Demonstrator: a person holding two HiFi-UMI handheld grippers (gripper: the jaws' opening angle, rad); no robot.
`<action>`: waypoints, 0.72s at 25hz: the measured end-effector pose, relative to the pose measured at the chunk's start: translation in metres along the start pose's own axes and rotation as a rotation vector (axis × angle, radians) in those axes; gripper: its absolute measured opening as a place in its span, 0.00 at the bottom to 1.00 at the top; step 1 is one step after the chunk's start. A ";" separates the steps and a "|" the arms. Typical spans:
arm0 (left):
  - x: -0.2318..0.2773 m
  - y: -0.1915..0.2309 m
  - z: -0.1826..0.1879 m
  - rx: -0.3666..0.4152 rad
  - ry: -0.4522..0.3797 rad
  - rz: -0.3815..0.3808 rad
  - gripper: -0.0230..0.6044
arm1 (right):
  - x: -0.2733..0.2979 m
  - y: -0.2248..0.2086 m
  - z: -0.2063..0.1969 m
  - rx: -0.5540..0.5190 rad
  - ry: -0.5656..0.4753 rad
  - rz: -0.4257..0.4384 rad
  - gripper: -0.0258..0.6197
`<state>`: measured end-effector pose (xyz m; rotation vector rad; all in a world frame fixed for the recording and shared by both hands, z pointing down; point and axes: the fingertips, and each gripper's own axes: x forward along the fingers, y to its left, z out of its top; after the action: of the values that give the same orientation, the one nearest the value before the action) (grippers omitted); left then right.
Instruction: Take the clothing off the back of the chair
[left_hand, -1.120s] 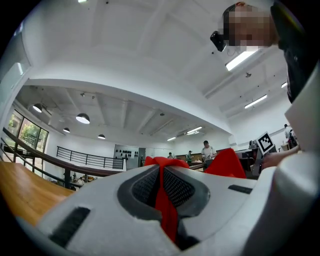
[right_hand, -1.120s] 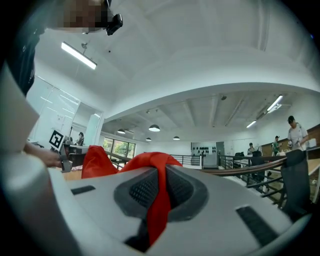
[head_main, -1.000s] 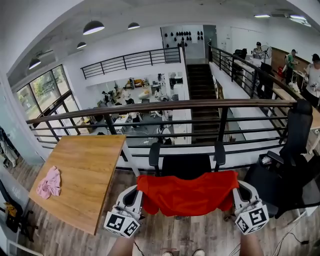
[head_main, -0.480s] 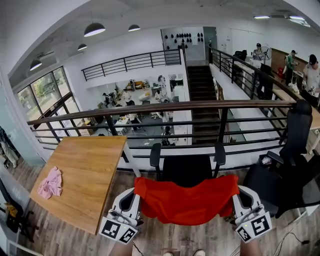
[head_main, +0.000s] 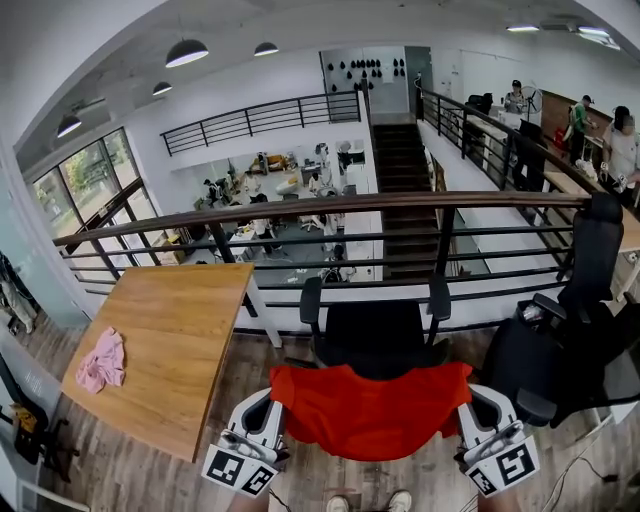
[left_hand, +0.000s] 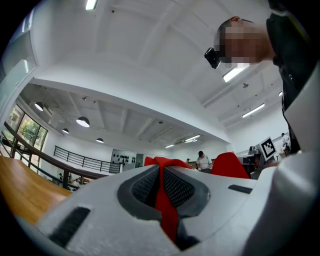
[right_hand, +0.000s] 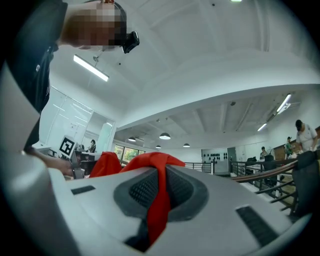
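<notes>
A red garment hangs stretched between my two grippers, in front of a black office chair whose back it hides only at the lower edge. My left gripper is shut on the garment's left corner, the red cloth pinched between its jaws. My right gripper is shut on the right corner, with red cloth squeezed between its pads. Both grippers point slightly upward and stand on my side of the chair, toward the lower edge of the head view.
A wooden table stands at left with a pink cloth on it. A black railing runs behind the chair. More black chairs crowd the right. My shoes show on the wood floor.
Both grippers have drawn the red garment back toward me and away from the chair; more of the chair's black back now shows above the cloth.
</notes>
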<state>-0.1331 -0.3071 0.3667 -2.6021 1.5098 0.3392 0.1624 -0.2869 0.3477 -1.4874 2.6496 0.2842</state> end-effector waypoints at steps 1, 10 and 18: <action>-0.003 -0.001 -0.005 -0.008 0.007 0.003 0.08 | -0.002 0.003 -0.006 0.007 0.012 0.001 0.08; -0.025 -0.005 -0.063 -0.073 0.125 0.026 0.07 | -0.018 0.011 -0.071 0.081 0.133 -0.036 0.08; -0.032 -0.002 -0.109 -0.108 0.198 0.028 0.08 | -0.031 0.014 -0.124 0.113 0.245 -0.064 0.08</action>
<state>-0.1319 -0.3013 0.4800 -2.7723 1.6319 0.1744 0.1681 -0.2795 0.4759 -1.6623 2.7385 -0.0567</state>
